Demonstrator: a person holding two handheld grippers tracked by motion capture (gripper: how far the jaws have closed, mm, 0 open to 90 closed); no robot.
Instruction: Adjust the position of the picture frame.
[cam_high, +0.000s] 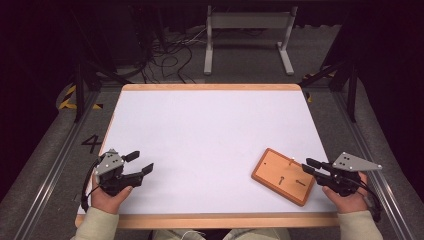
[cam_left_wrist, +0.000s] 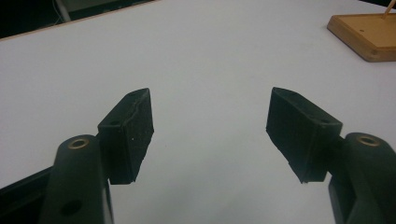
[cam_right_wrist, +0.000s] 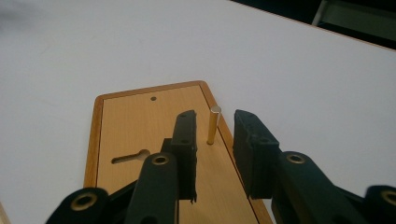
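Wooden board (cam_high: 283, 176) with an upright peg (cam_right_wrist: 214, 124), lying on the near right part of the white table (cam_high: 210, 135).

The board sits flat and at an angle, just in front of the right gripper (cam_high: 309, 166); it has a keyhole-shaped slot (cam_right_wrist: 130, 157) and a small round hole (cam_right_wrist: 153, 98) in its face. In the right gripper view the two black jaws stand on either side of the peg, with a gap on each side, so the claw is released and not pressing on it. The left gripper (cam_high: 140, 162) rests at the near left of the table, well apart from the board, its jaws spread wide with only bare tabletop between them.
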